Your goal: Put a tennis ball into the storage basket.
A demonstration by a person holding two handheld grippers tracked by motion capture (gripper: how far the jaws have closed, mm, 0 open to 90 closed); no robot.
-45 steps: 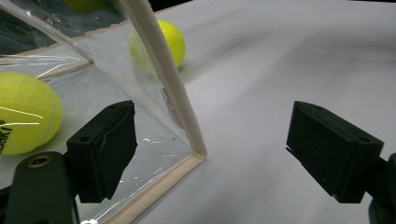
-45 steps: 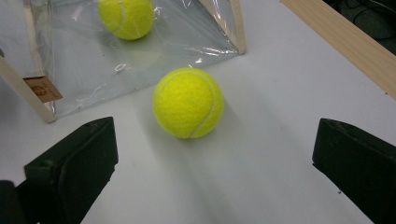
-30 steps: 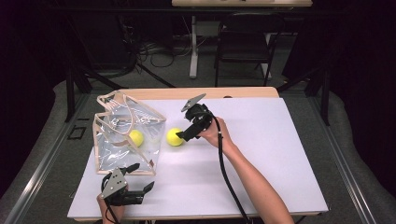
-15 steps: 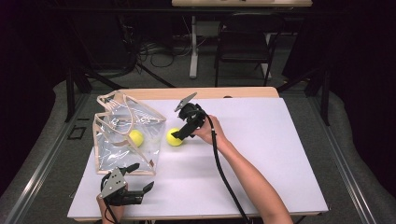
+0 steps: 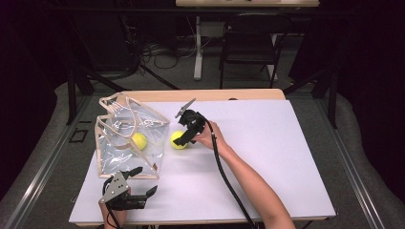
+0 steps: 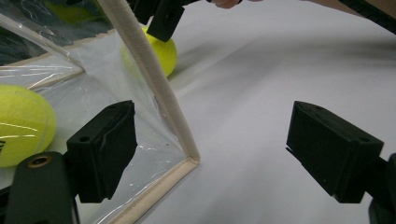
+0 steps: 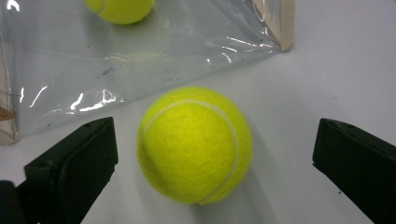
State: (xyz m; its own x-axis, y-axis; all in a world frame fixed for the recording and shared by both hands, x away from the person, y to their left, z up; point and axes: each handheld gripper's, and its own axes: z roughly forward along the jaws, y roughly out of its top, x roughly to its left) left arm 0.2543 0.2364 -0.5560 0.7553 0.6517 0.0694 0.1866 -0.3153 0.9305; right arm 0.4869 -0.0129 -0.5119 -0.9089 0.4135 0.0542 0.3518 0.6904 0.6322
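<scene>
A white tabletop (image 5: 267, 157) carried a clear plastic tote bag (image 5: 125, 143) with tan trim, slumped open toward the left side. One tennis ball (image 5: 139, 140) sat inside the bag, seen through the plastic. A second tennis ball (image 5: 178, 140) lay on the bare surface just beside the bag's right edge.

The right tool (image 5: 183, 137) was reaching down at that second ball, the person's right hand (image 5: 208, 137) behind it and its black cable trailing back along the forearm. In the right gripper view the ball (image 7: 194, 144) rested on the tabletop between the two black jaws, which stood wide apart with clear space on either side of it; they had hold of nothing. The bag's plastic wall (image 7: 140, 56) lay just beyond, with the other ball (image 7: 119, 9) behind it.

The left tool (image 5: 142, 182) sat low near the front edge of the tabletop, just below the bag's near corner. Its jaws were also spread wide and empty. In the left gripper view the bag's trimmed corner (image 6: 187, 156) lay between them, nearer the left jaw, and I could not tell whether that jaw touched the plastic
</scene>
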